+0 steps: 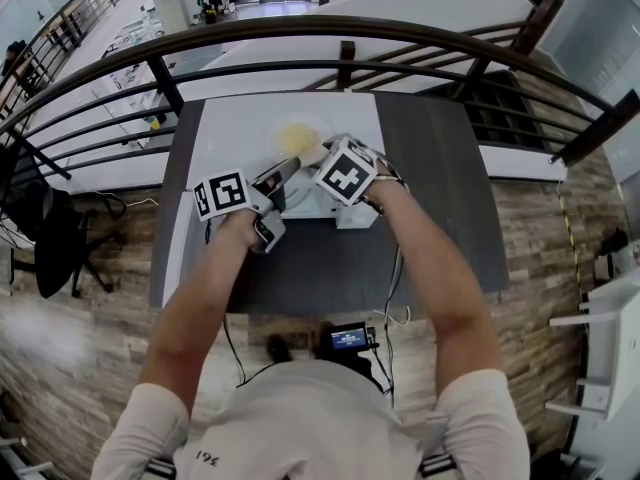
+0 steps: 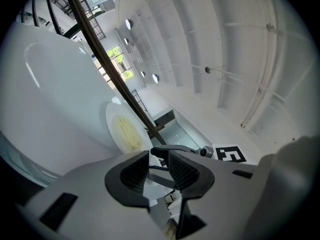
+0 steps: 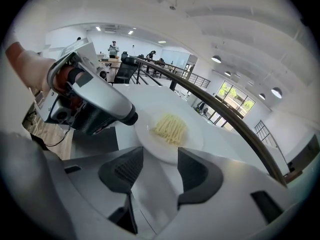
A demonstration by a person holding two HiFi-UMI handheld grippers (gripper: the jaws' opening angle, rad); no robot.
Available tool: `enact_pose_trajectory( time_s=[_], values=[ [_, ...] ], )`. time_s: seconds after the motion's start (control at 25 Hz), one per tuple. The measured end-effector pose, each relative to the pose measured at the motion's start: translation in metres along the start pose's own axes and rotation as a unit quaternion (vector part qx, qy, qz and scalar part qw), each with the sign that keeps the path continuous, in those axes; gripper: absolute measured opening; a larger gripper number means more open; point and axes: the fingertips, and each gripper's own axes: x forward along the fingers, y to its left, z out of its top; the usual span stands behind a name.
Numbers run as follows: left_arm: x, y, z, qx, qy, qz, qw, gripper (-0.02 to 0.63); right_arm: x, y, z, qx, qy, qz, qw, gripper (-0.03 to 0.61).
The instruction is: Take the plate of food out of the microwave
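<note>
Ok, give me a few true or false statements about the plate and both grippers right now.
1. The plate holds pale yellow noodles. True.
2. The plate rests on a wooden floor. False: it rests on a white surface.
3. The right gripper is clamped on the plate's rim. False: its jaws stand apart, and the plate lies just ahead of them.
4. A dark railing curves beyond the white surface. True.
5. The left gripper grips a fork. False: its jaws stand apart and grip nothing.
</note>
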Motion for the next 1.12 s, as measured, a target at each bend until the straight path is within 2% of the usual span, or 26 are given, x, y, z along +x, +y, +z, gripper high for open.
enact_pose_trajectory(
  time_s=[0.12,0.28,0.4,0.52,0.72,0.84,1.12],
  values=[
    [0.000,0.001,-0.001,-0.002,0.000,0.000,1.0000,0.116,-0.001,0.005,-0.001,0.022,0.001,0.029,0.999,0.206],
    [-0.003,-0.001,-0.001,0.002,0.001,-0.001,1.0000,0.116,-0.009,-0.003,0.005,0.049,-0.023,0.022,0.998,0.232],
    [-0.005,0.001,0.000,0.016,0.002,0.003,0.9999,0.117,-0.010,-0.001,0.001,0.046,-0.020,0.020,0.999,0.232],
    [-0.007,0.000,-0.003,0.007,0.000,0.001,1.0000,0.115,-0.012,-0.002,-0.004,0.048,-0.020,0.017,0.998,0.232],
    [-0.011,-0.008,-0.006,0.016,-0.003,0.000,0.9999,0.116,-0.018,0.000,-0.008,0.051,-0.029,0.013,0.998,0.232],
    [-0.015,-0.014,-0.003,0.040,-0.003,0.014,0.9991,0.117,-0.025,0.004,-0.002,0.058,-0.040,0.019,0.997,0.232],
    [-0.014,-0.035,-0.016,0.084,0.011,0.020,0.9962,0.115,-0.040,0.003,-0.005,0.072,-0.058,-0.009,0.996,0.232]
  ],
)
